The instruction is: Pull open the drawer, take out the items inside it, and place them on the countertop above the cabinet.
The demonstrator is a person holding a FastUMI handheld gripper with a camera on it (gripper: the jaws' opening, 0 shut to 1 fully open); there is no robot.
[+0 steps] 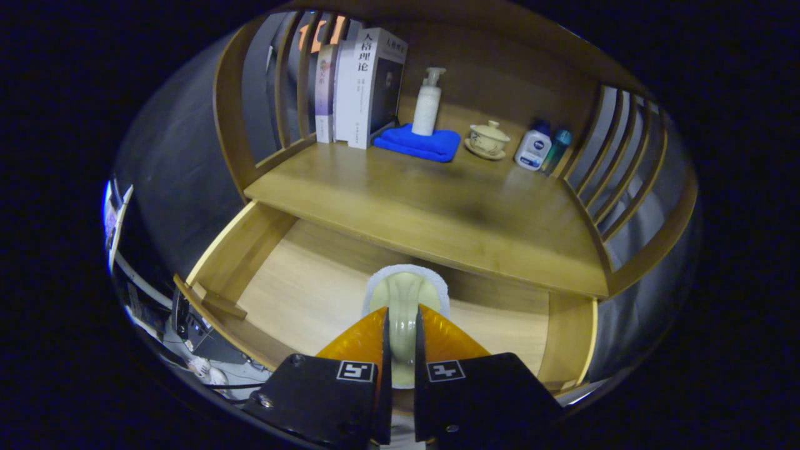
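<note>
While your gripper (403,325) holds its orange fingers (359,340) pressed against both sides of a pale sponge (406,294), the drawer (250,250) stands pulled well out beneath the countertop (437,206). You have the sponge pinched across its narrow middle, so it bulges ahead of the fingertips with its white rim showing; that hold looks secure enough for a lift, in my judgement. It hangs over the drawer's bare wooden floor, just short of the countertop's front edge. Note that the back of the countertop is already taken up by books (359,87), a pump bottle (428,103) standing on a folded blue cloth (419,144), a lidded cup (487,139) and two small bottles (540,149). The front half is free, which is likely where you should set the sponge.
</note>
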